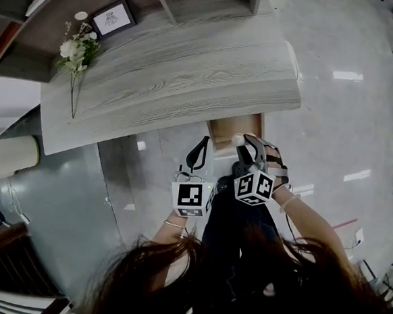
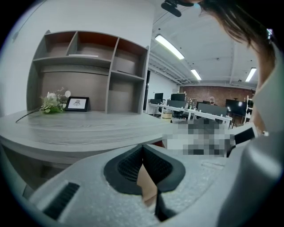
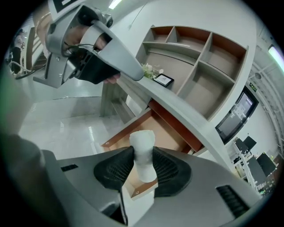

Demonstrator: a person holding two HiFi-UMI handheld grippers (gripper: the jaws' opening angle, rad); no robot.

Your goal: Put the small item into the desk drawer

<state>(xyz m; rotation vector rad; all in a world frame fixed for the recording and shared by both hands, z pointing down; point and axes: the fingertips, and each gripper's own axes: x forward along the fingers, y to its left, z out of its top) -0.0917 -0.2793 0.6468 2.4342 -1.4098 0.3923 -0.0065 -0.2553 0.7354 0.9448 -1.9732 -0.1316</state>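
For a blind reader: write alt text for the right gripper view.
The right gripper clamps a small white item between its black pads; beyond it an open wooden drawer juts from under a grey desk. The left gripper shows at upper left, shelves behind.

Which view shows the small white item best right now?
The right gripper view: the small white item is clamped in the right hand-held gripper, above the open drawer, with its whole length visible. The head view shows only its white end at that gripper's tip. The left gripper view does not show it.
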